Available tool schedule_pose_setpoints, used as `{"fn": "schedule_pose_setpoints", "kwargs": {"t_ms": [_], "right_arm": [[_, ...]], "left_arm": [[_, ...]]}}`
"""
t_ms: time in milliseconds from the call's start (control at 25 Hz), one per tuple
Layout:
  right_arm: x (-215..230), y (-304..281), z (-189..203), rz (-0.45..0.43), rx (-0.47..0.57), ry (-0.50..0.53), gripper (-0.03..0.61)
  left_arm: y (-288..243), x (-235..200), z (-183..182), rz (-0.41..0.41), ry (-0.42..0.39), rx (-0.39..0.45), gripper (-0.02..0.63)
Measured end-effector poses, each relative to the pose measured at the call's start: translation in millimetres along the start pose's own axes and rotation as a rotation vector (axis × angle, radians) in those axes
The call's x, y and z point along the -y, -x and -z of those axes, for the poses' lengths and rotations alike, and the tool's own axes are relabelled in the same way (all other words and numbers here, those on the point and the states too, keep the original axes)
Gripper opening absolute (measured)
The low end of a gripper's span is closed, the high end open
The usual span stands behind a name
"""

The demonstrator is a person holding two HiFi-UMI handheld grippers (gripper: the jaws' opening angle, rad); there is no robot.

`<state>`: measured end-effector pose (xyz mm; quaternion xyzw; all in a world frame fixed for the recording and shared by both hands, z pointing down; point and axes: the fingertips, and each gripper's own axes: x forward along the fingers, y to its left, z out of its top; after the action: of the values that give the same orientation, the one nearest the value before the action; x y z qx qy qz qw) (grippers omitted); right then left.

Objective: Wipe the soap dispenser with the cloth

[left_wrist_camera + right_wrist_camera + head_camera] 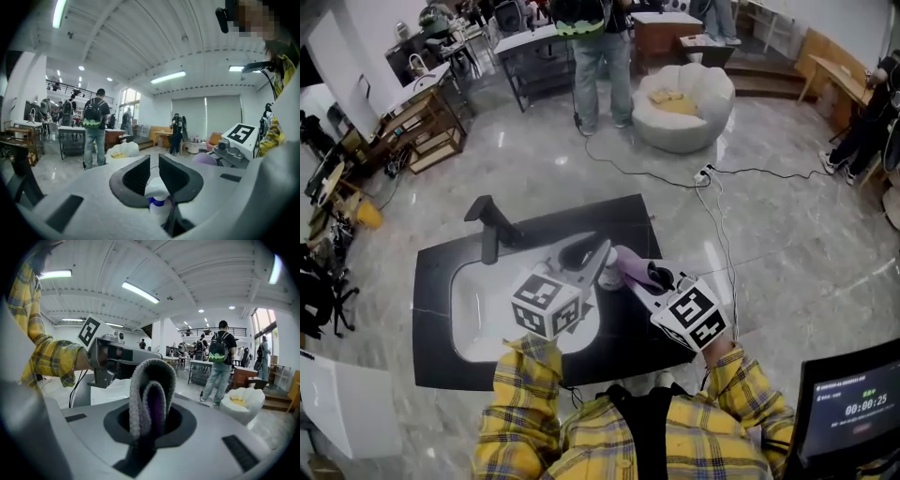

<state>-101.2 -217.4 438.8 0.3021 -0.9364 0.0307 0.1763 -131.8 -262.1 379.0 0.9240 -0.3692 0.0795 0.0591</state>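
Note:
In the left gripper view, the soap dispenser (pixel 157 190), a white pump bottle with a blue collar, sits between the dark jaws of my left gripper (pixel 154 161), which are closed narrowly on its top. The head view shows this gripper (pixel 598 253) over the right rim of the sink, where little of the dispenser can be seen. My right gripper (pixel 151 420) is shut on a folded grey and purple cloth (pixel 152 390) that loops up out of its jaws. In the head view the cloth (pixel 630 265) hangs just right of the left gripper's tips, held by the right gripper (pixel 645 277).
A white sink (pixel 478 300) is set in a black counter (pixel 436 272), with a black faucet (pixel 490 230) at its back left. Beyond stand a person (pixel 600 56) and a white beanbag chair (pixel 684 103). A cable (pixel 712 216) runs over the floor. A screen (pixel 853 403) stands at the lower right.

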Motion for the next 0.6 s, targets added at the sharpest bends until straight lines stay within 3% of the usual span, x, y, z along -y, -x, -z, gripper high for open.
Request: {"fn": "schedule_pose_setpoints", "kwargs": {"t_ms": [320, 600], "right_arm": [[4.5, -7.4, 6.1, -0.072, -0.011, -0.019, 0.048], [6.0, -14.7, 16.0, -0.110, -0.023, -0.059, 0.048]], "left_arm": [[-18.7, 6.4, 9.6, -0.034, -0.031, -0.077, 0.029], [-19.1, 3.5, 12.4, -0.039, -0.022, -0.076, 0.009]]}}
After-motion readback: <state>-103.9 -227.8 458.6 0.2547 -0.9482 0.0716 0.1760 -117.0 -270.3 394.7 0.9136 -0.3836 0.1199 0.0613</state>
